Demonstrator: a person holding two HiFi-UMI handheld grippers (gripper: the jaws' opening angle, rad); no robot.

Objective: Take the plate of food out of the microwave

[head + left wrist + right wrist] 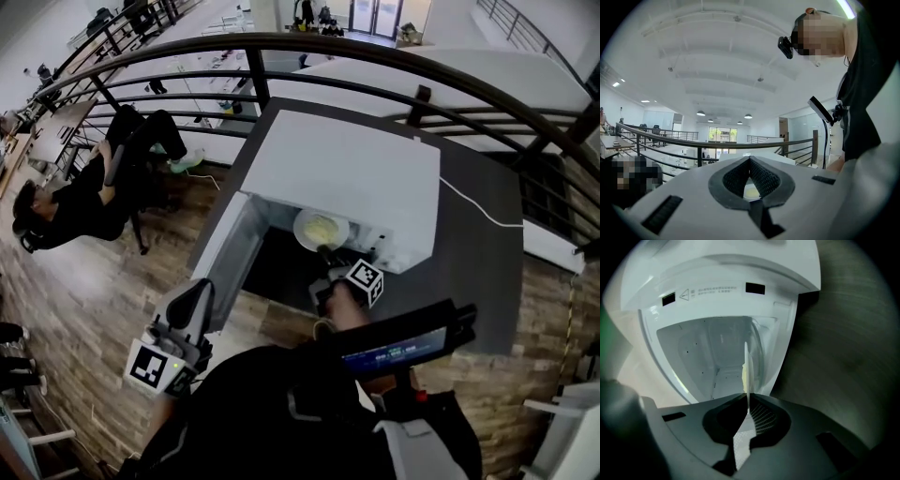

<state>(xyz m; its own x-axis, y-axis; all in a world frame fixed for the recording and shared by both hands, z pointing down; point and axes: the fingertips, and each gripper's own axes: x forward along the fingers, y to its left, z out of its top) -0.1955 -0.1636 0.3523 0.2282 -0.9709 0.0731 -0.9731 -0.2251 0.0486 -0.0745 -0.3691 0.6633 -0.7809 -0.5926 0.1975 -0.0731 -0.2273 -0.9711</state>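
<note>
A white microwave (347, 173) stands on a dark table (478, 262), its door (228, 251) swung open to the left. At the mouth of the cavity is a white plate (322, 230) of pale yellow food. My right gripper (325, 251) reaches in from the front and is shut on the plate's near rim. In the right gripper view the plate (746, 373) shows edge-on as a thin white line pinched between the jaws of the right gripper (747, 404), with the microwave's white cavity (712, 362) behind. My left gripper (199, 289) hangs low left of the door, shut and empty, and in its own view the left gripper (750, 161) points up at the ceiling.
A dark metal railing (281, 52) curves behind the table, with a lower floor beyond it. A person sits on a chair (84, 197) down at the left. A white cable (483, 211) runs from the microwave across the table to the right. Wood flooring lies under the open door.
</note>
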